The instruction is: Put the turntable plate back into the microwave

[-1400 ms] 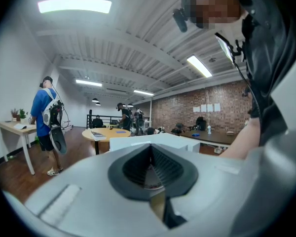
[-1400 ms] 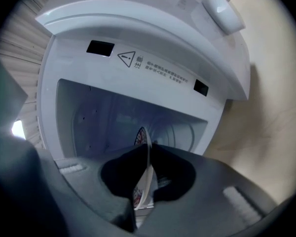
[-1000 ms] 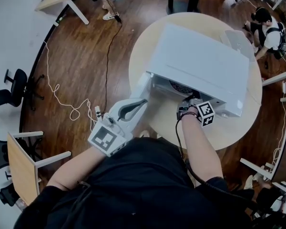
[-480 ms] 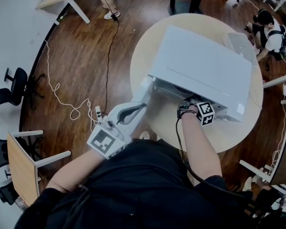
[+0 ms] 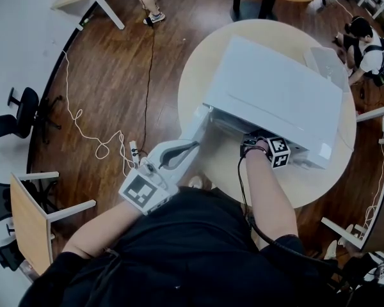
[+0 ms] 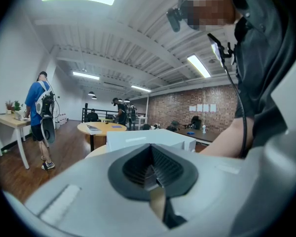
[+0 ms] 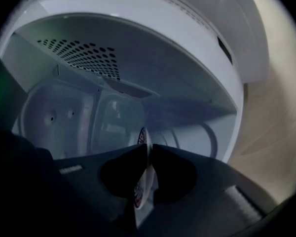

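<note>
- The right tongs [image 7: 148, 151] are clenched on the rim of the turntable plate [image 7: 142, 134]. The plate shows edge-on in the right gripper view (a patterned border is just visible).
- The plate is inside the cavity of the microwave [image 5: 275, 98].
- In the head view the microwave sits on the round tabletop [image 5: 227, 165], with its door [image 5: 197, 123] swung open at its 8 o'clock corner.
- The left tongs [image 6: 153, 171] are pressed together with nothing seen between them. Their tip is just beside the door's outer end.

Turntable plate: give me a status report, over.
Right gripper shut on turntable plate edge, inside microwave cavity. Left gripper shut, empty, beside open door. Nothing visible blocking the cavity.
</note>
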`<state>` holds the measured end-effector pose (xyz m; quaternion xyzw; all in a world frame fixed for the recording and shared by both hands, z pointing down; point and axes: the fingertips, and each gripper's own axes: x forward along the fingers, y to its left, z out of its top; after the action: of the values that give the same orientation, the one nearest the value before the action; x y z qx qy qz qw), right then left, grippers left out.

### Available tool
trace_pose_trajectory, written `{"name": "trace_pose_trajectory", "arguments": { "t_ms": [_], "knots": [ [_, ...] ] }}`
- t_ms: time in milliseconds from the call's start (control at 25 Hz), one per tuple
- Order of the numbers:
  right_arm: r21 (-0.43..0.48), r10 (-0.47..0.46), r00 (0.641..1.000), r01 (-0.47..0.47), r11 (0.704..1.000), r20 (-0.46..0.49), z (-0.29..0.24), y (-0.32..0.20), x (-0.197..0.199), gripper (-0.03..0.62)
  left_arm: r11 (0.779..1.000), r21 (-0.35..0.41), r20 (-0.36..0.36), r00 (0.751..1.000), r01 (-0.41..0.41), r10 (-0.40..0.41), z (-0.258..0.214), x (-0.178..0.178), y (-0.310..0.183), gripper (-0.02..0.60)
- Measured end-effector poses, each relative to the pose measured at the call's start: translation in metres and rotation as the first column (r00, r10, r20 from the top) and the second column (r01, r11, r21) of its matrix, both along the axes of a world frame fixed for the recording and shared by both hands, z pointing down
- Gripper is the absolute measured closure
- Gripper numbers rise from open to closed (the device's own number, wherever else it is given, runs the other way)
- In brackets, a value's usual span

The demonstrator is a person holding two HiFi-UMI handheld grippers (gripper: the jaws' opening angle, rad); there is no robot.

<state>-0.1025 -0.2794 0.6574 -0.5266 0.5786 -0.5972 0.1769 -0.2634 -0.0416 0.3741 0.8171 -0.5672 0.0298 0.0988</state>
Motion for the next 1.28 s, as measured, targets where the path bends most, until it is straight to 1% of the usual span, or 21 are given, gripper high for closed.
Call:
{"name": "trace_pose_trajectory", "arguments": {
  "t_ms": [200, 240, 320, 360, 440, 600, 800, 1000, 1160, 1280],
  "knots": [
    [0.003, 0.005, 1.000, -0.005, 1.000, 0.003, -0.001, -0.003, -0.001, 0.559, 1.000, -0.006, -0.013, 1.000, -0.003, 0.003, 0.002, -0.001, 0.003, 0.577],
    [0.004, 0.001, 1.000, -0.001, 1.000, 0.009, 0.002, -0.001, -0.007, 0.559, 1.000, -0.009, 0.007, 1.000, -0.007, 0.007, 0.005, -0.006, 0.008, 0.577],
    [0.006, -0.011, 1.000, 0.010, 1.000, 0.030, 0.006, 0.003, -0.024, 0.559, 1.000, -0.009, 0.075, 0.997, -0.015, 0.016, 0.009, -0.022, 0.019, 0.577],
    [0.008, -0.015, 0.999, 0.014, 1.000, 0.036, 0.004, 0.004, -0.031, 0.559, 1.000, -0.006, 0.089, 0.996, -0.013, 0.013, 0.009, -0.027, 0.021, 0.577],
    [0.006, -0.016, 0.999, 0.016, 1.000, 0.028, -0.003, 0.004, -0.031, 0.559, 1.000, 0.000, 0.083, 0.997, -0.009, 0.009, 0.008, -0.027, 0.018, 0.577],
    [0.000, -0.009, 1.000, 0.009, 1.000, 0.009, -0.007, 0.002, -0.015, 0.559, 1.000, -0.012, 0.055, 0.998, -0.005, 0.006, 0.010, -0.019, 0.010, 0.577],
    [-0.006, -0.009, 1.000, 0.009, 1.000, 0.011, -0.005, 0.004, -0.016, 0.559, 1.000, -0.016, 0.056, 0.998, -0.006, 0.006, 0.010, -0.018, 0.010, 0.577],
    [-0.010, -0.003, 1.000, 0.003, 1.000, 0.021, -0.005, 0.004, -0.015, 0.556, 1.000, -0.011, 0.042, 0.999, 0.009, -0.008, 0.009, -0.019, 0.010, 0.577],
    [-0.006, -0.019, 0.999, 0.019, 1.000, 0.042, -0.007, 0.006, -0.020, 0.540, 1.000, -0.010, 0.037, 0.999, 0.007, -0.006, 0.007, -0.021, 0.012, 0.577],
    [-0.002, -0.028, 0.999, 0.029, 1.000, 0.040, -0.008, 0.005, -0.022, 0.537, 1.000, -0.004, 0.030, 0.999, 0.012, -0.012, 0.006, -0.022, 0.012, 0.577]
  ]
}}
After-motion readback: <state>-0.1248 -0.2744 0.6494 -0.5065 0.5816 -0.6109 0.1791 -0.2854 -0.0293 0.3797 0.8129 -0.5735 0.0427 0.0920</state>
